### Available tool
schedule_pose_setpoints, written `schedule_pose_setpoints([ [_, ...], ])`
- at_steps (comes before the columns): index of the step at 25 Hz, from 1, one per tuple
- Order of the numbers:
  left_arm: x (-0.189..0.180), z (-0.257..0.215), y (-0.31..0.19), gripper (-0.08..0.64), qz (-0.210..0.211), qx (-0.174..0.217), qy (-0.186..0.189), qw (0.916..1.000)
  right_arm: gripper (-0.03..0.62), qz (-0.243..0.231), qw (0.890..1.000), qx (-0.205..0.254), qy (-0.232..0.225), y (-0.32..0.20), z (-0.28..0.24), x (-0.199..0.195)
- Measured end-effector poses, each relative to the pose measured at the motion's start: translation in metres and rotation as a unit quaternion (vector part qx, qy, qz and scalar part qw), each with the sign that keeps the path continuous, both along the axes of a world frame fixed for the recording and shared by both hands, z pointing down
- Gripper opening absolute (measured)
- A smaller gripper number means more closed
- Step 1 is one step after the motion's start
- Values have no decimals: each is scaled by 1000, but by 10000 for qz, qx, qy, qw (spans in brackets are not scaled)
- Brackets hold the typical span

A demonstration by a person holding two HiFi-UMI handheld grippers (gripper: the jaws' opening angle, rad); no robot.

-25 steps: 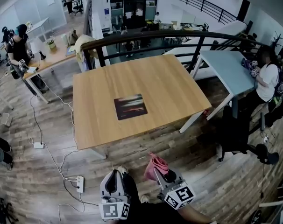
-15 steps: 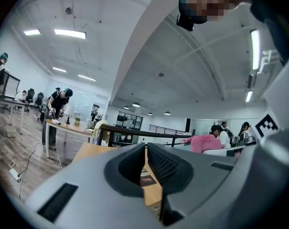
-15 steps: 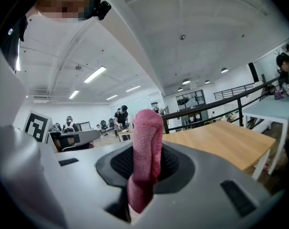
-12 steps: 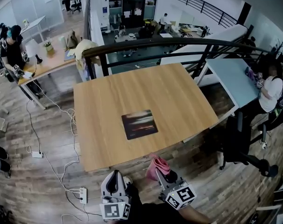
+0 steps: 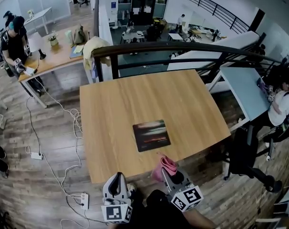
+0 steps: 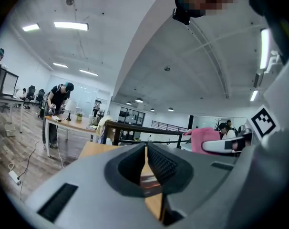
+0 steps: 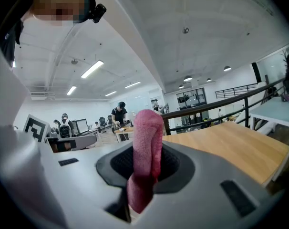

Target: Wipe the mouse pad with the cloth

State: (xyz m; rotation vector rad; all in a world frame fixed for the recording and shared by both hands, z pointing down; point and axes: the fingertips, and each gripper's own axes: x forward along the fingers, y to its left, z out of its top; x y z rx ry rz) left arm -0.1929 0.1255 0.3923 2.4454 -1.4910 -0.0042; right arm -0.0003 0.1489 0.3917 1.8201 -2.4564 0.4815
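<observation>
A dark mouse pad [image 5: 151, 135] lies on the wooden table [image 5: 120, 104], near its front edge. A folded pink cloth [image 5: 163, 168] hangs just off that edge, below the pad, and my right gripper [image 5: 169, 173] is shut on it. The right gripper view shows the cloth [image 7: 145, 147] clamped upright between the jaws, its top bulging above them. My left gripper [image 5: 118, 181] sits lower left of the cloth, off the table, jaws pressed together with nothing between. In the left gripper view the pad [image 6: 148, 184] shows as a sliver past the jaws.
A black railing [image 5: 182, 49] runs behind the table. A light blue table [image 5: 244, 89] stands to the right with a person [image 5: 283, 104] at it. Cables and power strips [image 5: 82, 200] lie on the wood floor at left. Another desk [image 5: 49, 58] with a person is far left.
The table and pad have slid down and right in the head view, closer to me. Both grippers keep their places at the bottom, and the cloth now reaches the table's front edge.
</observation>
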Motion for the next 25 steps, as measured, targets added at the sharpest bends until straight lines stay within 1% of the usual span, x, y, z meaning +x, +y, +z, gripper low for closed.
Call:
schedule_pose_setpoints([
  [5,15,17,-16,33,22,-147,-13,9999,87,-110,9999,-68,-76,-29,5,7],
  [9,27,27,-37,34,-48,-211,-112,9997,87,-293,9994,-150,-119,-60,12,12],
  [13,39,40,-60,34,-276,-343,-169,9989,87,-586,9980,-168,-178,-95,17,21],
  [19,76,67,-94,33,-630,-635,-353,9954,87,-1106,9931,-302,-252,-147,35,45],
  [21,86,79,-102,33,-740,-789,-382,9934,87,-1271,9909,-348,-283,-161,42,49],
  [25,105,109,-113,32,-775,-985,-549,9906,87,-1540,9865,-472,-310,-188,57,56],
])
